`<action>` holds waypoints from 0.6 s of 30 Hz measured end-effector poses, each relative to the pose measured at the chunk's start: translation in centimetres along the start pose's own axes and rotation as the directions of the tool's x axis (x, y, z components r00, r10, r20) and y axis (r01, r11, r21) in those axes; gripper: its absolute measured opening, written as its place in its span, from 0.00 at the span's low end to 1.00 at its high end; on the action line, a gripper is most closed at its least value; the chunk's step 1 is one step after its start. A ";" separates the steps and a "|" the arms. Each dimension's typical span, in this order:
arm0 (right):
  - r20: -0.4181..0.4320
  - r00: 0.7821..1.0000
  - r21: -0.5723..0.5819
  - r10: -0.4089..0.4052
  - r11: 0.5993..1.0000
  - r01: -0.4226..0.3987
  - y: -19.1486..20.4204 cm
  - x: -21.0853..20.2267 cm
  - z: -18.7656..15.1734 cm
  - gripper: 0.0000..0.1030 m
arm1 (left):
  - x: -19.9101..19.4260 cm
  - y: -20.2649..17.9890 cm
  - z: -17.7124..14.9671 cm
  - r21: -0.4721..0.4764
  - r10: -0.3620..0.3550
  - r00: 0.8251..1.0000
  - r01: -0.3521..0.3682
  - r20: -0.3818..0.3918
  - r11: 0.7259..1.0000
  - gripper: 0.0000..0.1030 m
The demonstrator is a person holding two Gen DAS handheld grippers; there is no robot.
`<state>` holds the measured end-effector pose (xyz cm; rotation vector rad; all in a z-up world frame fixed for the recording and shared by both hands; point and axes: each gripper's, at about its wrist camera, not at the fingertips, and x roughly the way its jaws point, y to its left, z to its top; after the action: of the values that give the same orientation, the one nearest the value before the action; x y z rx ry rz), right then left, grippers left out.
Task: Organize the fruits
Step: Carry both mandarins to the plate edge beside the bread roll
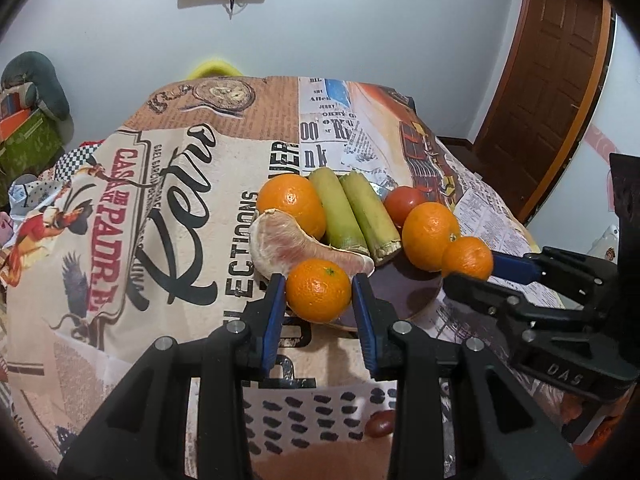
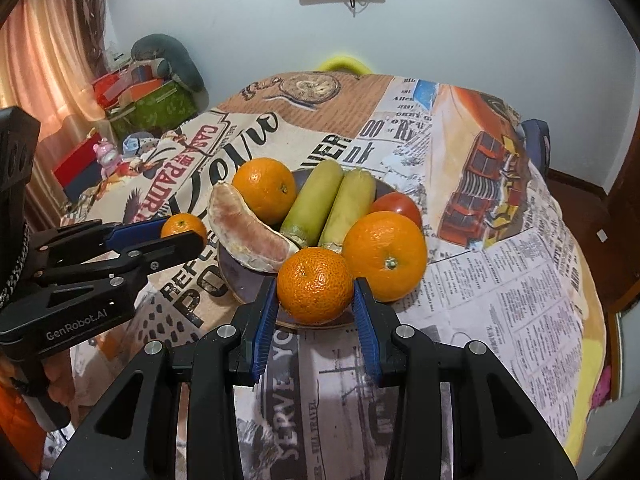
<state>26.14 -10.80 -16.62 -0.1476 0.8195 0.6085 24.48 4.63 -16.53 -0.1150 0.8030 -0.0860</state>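
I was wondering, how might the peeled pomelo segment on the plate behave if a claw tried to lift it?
The pomelo segment looks soft: bare membrane, no rind, so a firm squeeze would probably bruise or split it. Its long curved shape may sag or pivot if gripped at one end. It seems unlikely to roll, lying flat over the plate rim.

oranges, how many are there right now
4. One in the left claw, one in the right claw, a big one at the plate's back left, another at its front right. More could hide behind the pile.
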 end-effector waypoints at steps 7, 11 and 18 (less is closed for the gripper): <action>-0.034 0.999 -0.006 0.014 1.000 -0.014 0.1 2.0 -0.1 0.34 | 1.8 0.1 -0.1 0.004 -0.012 0.999 0.012 -0.030 1.000 0.32; -0.054 0.998 -0.007 0.024 1.000 -0.024 0.1 2.9 -0.3 0.34 | 2.7 0.2 -0.2 0.003 -0.013 0.999 0.013 -0.047 1.000 0.32; -0.074 0.997 -0.008 0.032 0.999 -0.033 -0.1 4.0 -0.6 0.34 | 3.7 0.5 -0.2 -0.013 -0.027 0.998 0.026 -0.062 1.000 0.33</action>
<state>27.92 -9.31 -19.91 -0.1661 0.8926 0.6403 26.95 4.69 -19.35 -0.1355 0.8648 -0.1102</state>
